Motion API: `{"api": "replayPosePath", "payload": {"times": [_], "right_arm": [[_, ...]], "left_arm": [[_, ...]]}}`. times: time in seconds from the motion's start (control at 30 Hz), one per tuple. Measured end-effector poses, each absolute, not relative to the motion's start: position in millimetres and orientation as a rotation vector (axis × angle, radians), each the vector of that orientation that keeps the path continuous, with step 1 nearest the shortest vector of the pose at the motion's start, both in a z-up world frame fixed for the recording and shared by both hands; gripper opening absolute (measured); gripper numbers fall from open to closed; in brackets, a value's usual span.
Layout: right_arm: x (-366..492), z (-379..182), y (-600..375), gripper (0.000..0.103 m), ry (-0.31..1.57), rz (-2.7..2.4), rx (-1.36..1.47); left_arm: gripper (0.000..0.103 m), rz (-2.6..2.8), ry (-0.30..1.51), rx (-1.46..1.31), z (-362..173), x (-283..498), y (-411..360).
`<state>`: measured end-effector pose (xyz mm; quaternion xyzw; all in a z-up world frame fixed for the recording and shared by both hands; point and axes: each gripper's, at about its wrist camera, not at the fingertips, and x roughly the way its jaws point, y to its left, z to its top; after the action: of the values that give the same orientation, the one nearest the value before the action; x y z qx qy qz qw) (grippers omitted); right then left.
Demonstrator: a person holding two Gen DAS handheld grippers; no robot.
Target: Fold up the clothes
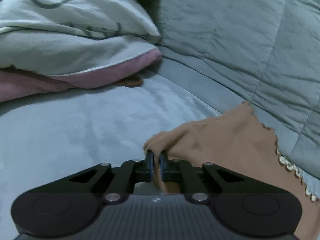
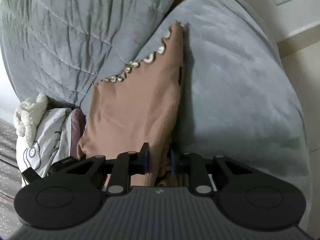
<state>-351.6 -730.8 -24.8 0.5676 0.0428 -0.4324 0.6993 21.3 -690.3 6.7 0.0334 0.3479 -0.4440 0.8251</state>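
Low over the blue bed cover point(image 1: 80, 132), the left gripper point(image 1: 156, 158) and the right gripper point(image 2: 159, 156) each pinch the one brown garment point(image 2: 136, 104), beside two pillows point(image 1: 60, 40).

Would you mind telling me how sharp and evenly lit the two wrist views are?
Left wrist view: dim and bluish, pillows smeared by blur, left gripper sharp on the tan garment. Right wrist view: brighter, garment casts a shadow on the blue sheet; fisheye bends the edges, right gripper crisp.
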Motion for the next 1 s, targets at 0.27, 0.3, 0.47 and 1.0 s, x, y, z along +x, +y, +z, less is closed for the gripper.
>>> {"api": "replayPosePath", "payload": {"times": [0.27,0.3,0.47,1.0], "right_arm": [[-351.5,-15.2,-737.3,0.023,0.11,-0.993,1.225],[-350.4,-18.7,-739.9,0.026,0.138,-0.995,1.237],[-364.2,-19.8,-744.8,0.038,0.153,-1.014,1.263],[-295.3,1.3,-721.1,0.077,0.44,-0.804,0.678]], "left_arm": [[0.002,-0.914,0.752,0.118,17.3,21.6,-681.9],[0.005,-0.904,0.76,0.119,17.2,21.7,-685.1],[0.058,-0.803,0.776,0.086,21.5,38.4,-679.4],[0.083,-0.992,0.468,0.535,4.9,-46.4,-735.9]]}}
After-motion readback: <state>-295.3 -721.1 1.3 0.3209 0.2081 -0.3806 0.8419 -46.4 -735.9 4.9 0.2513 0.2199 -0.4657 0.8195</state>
